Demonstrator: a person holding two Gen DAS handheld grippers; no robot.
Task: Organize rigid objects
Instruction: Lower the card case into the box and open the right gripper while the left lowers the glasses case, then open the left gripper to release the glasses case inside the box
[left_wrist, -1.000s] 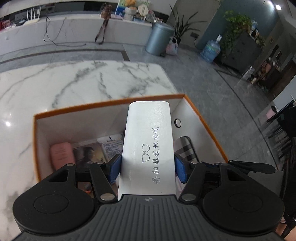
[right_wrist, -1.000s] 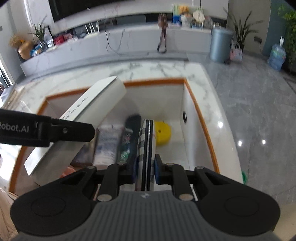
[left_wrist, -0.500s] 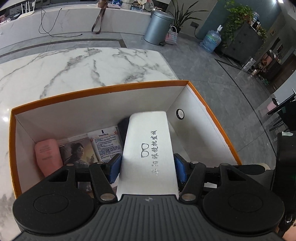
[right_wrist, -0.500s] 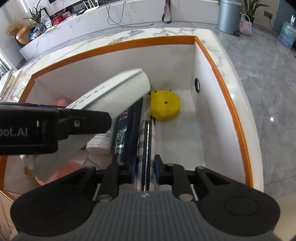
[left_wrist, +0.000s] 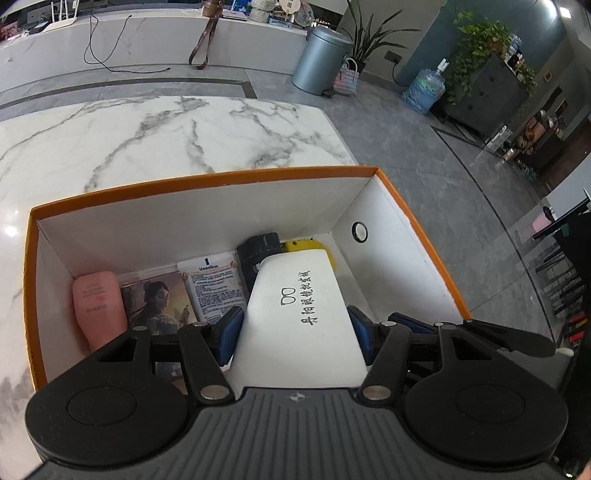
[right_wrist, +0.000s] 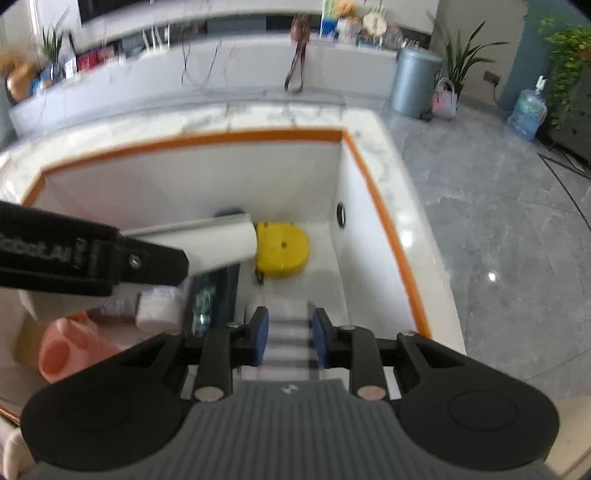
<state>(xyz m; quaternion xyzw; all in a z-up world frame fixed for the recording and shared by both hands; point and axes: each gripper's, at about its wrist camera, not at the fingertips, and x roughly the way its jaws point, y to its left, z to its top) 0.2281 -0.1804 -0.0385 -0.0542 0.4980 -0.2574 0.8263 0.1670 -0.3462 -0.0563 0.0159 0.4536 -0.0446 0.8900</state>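
My left gripper (left_wrist: 295, 330) is shut on a white glasses case (left_wrist: 299, 310) and holds it inside the orange-rimmed white box (left_wrist: 207, 181), above a dark bottle (left_wrist: 258, 254) and a yellow tape measure (left_wrist: 314, 244). In the right wrist view the case (right_wrist: 218, 240) reaches toward the tape measure (right_wrist: 282, 253). My right gripper (right_wrist: 288, 338) is open inside the box (right_wrist: 376, 218). A striped flat item (right_wrist: 290, 341) lies on the box floor below its fingers, blurred.
The box also holds a pink bottle (left_wrist: 98, 306), a picture card (left_wrist: 157, 302) and a white Vaseline tube (left_wrist: 214, 284). It sits on a marble table (left_wrist: 166, 133) whose right edge drops to grey floor (left_wrist: 461, 166).
My right gripper opened and let go of the striped flat item, which now lies in the box. My left gripper lowered the glasses case deeper into the box.
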